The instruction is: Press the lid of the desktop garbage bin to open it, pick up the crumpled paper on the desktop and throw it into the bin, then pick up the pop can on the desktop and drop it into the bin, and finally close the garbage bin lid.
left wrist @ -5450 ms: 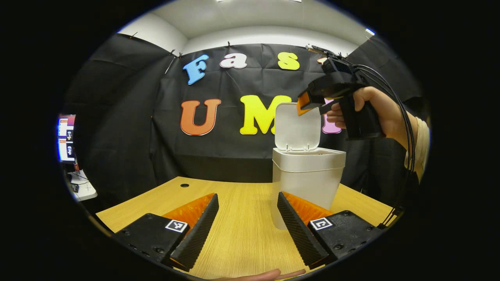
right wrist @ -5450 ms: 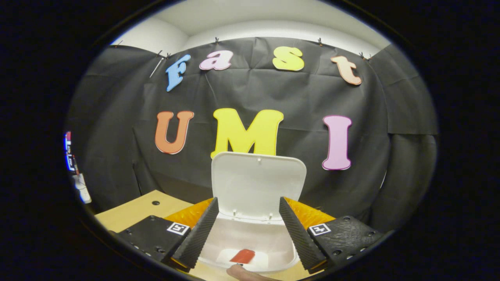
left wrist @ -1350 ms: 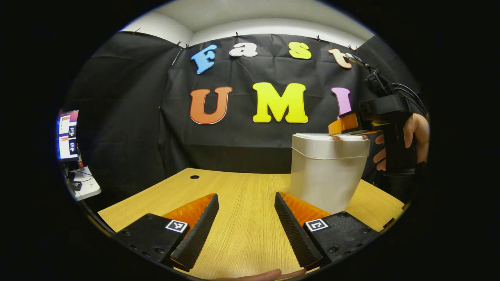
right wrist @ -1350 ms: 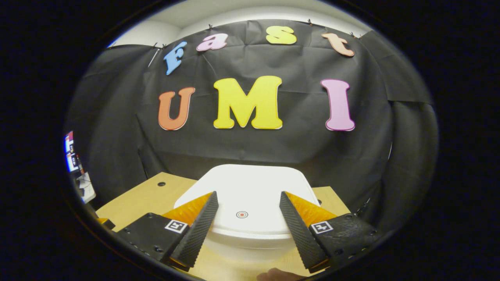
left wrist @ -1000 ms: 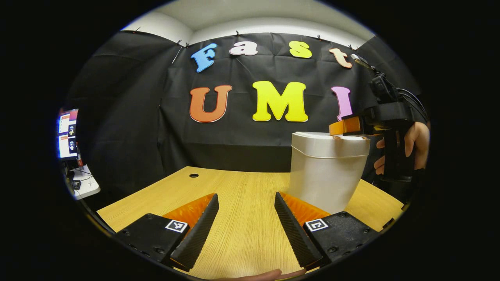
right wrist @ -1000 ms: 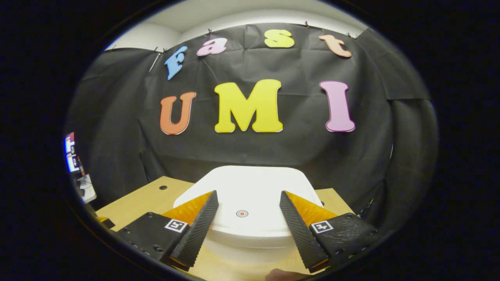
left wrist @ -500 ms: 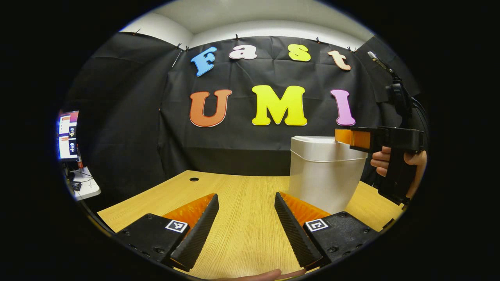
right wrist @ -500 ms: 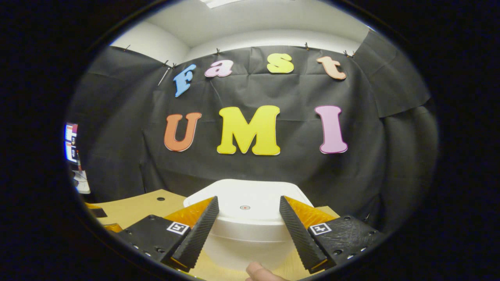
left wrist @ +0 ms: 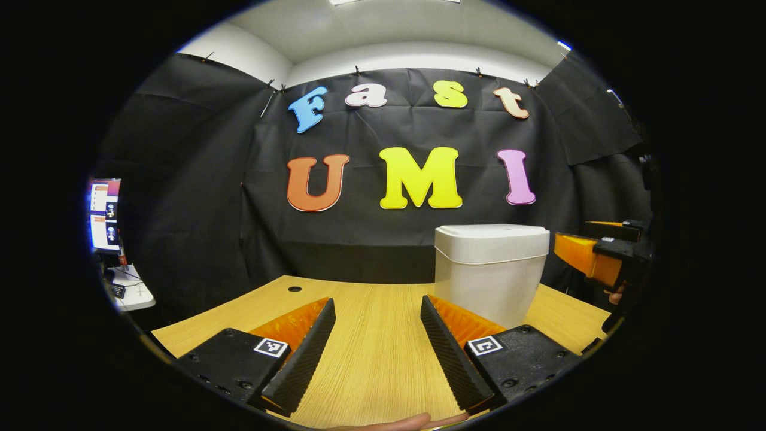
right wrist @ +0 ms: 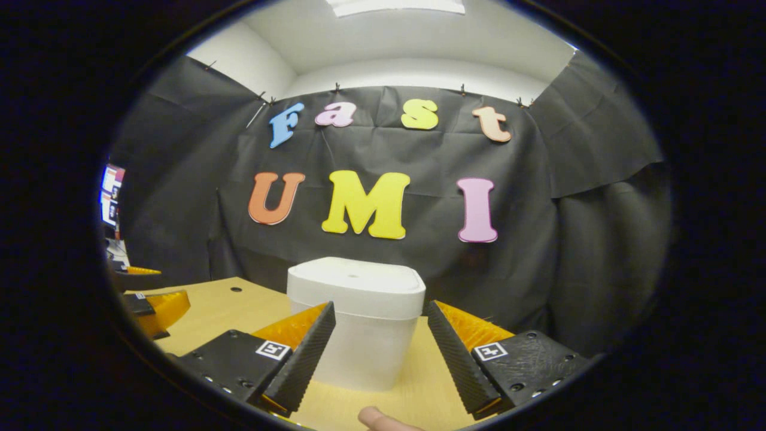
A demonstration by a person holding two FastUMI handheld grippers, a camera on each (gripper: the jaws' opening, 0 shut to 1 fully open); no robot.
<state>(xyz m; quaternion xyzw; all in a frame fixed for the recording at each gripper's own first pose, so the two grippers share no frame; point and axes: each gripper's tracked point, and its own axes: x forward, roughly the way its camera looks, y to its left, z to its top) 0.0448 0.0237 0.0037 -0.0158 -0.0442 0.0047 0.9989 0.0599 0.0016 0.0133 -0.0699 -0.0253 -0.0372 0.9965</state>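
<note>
Your bin (left wrist: 491, 272) stands upright on the table (left wrist: 371, 335) with its lid (right wrist: 356, 276) shut flat on top. Your left tool (left wrist: 374, 350) is spread over bare tabletop, the bin just beyond its right finger. Your right tool (right wrist: 378, 353) is spread too, level with the bin's body, the bin between its fingers but apart from them.

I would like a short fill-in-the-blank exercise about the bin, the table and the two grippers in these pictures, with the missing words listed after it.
1. The lid of the garbage bin is ____.
2. The bin stands on a ____ table.
3. The fingers of the left gripper are ____, with nothing between them.
4. The right gripper is held back from the bin, its fingers ____.

Missing words: closed; wooden; open; open
</note>
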